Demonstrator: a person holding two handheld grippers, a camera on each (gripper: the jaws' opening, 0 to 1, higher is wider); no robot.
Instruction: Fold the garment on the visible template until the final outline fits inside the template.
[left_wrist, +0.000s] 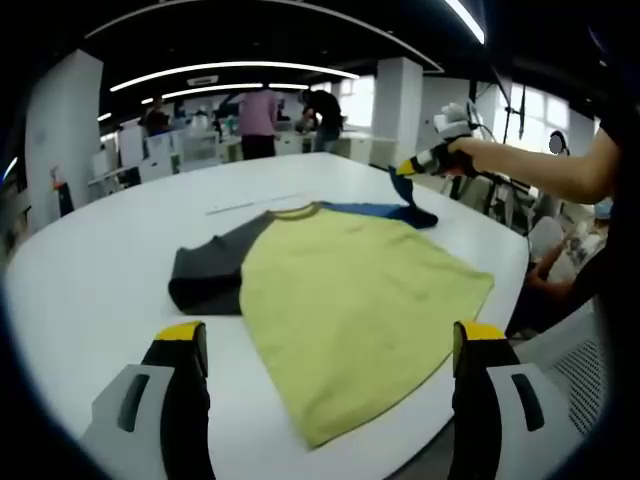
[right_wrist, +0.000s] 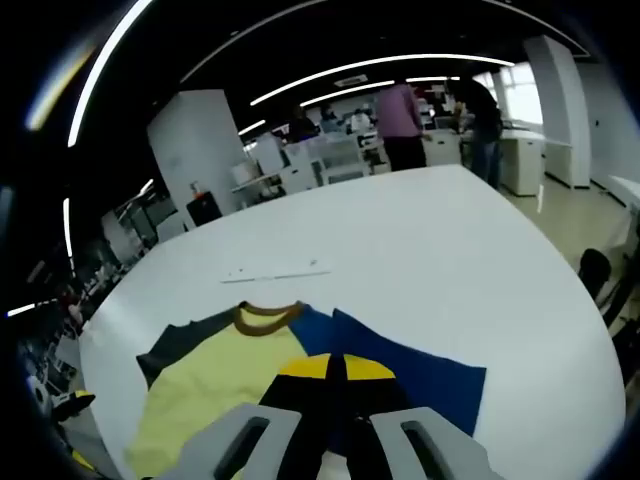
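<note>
A raglan garment (left_wrist: 350, 300) with a yellow-green body, one dark grey sleeve (left_wrist: 205, 270) and one blue sleeve (left_wrist: 390, 210) lies spread flat on the white worktop (left_wrist: 90, 290), its hem running close to the near edge and its collar pointing toward the middle. The right hand-held gripper (left_wrist: 412, 166) has its jaws pressed together on the tip of the blue sleeve and holds that tip lifted off the worktop; in the right gripper view the blue cloth (right_wrist: 420, 375) fans out just beyond its closed yellow-tipped jaws (right_wrist: 335, 370). The left hand-held gripper (left_wrist: 325, 345) hangs over the hem with its jaws wide apart, gripping nothing. A thin pale strip (right_wrist: 275, 272) lies on the worktop beyond the collar; no template outline can be made out. By my reading the folding has barely begun: the body and grey sleeve are fully open, and only the first sleeve fold is in hand. Both sleeves and the body remain to be folded.
</note>
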